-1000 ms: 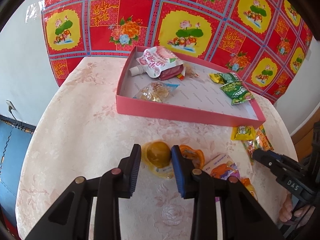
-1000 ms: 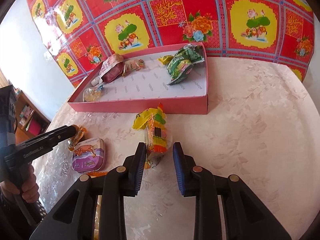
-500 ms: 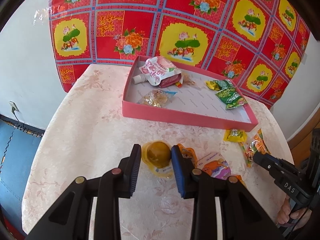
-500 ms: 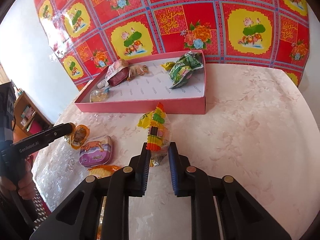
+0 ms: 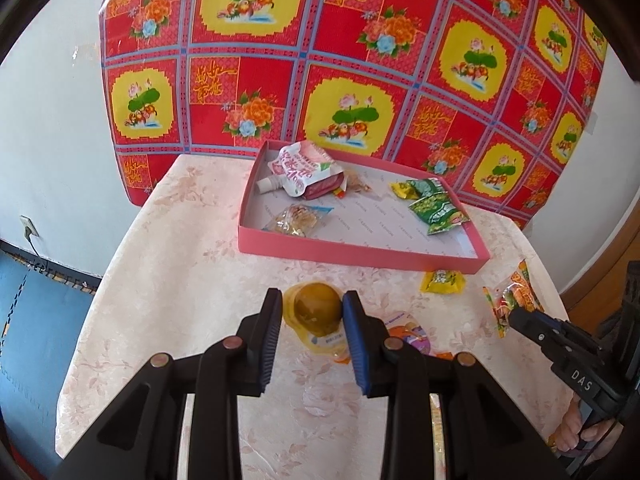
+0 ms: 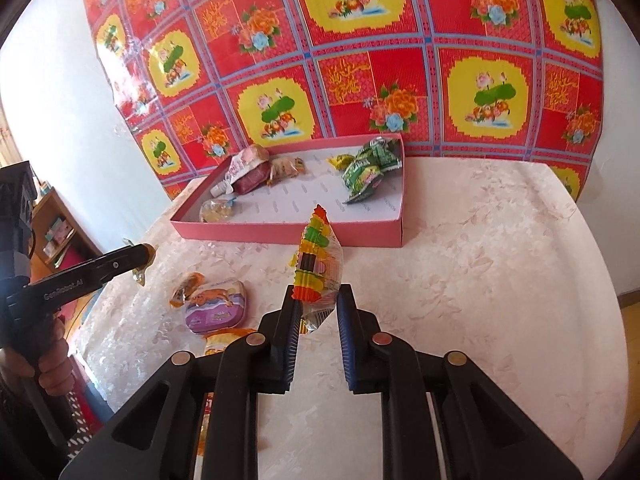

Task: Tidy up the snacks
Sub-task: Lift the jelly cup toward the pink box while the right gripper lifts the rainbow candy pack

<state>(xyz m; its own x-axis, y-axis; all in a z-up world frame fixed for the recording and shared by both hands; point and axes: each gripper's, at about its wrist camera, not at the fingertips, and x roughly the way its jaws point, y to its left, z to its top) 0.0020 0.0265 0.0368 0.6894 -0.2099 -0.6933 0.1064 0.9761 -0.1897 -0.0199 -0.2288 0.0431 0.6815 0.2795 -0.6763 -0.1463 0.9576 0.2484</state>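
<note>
Left wrist view: left tongs (image 5: 308, 312) clamped on a jelly cup (image 5: 316, 307), pads either side of the round amber dome, its foil rim sticking out below; cup looks lifted off the tabletop (image 5: 172, 280) w/ the pink box (image 5: 360, 254) ahead. Box already has a white pouch (image 5: 298, 168), a clear bag of nuts (image 5: 296, 219) & green packets (image 5: 436, 206). A yellow candy (image 5: 442, 281) lies just outside the box front wall; a purple tin (image 5: 408, 330) sits partly hidden behind the right pad. Cup is prob. light and stiff-walled but smooth, so it could slip; the grip across the dome's widest part seems right, squeeze gently so the lid doesn't pop. Right wrist view: right tongs (image 6: 318, 312) closed on the lower end of a candy bag (image 6: 318, 264), a clear film packet w/ bright printing standing up btwn the pads, top crimp pointing toward the box (image 6: 288, 234). Bag is soft, crinkly, very light; it will flop and may slide thru the pads, so holding near the sealed end where the film bunches is the safer spot. The tin (image 6: 218, 306) & an orange wrapper (image 6: 186, 288) rest on the tabletop to the left, not yet boxed
</note>
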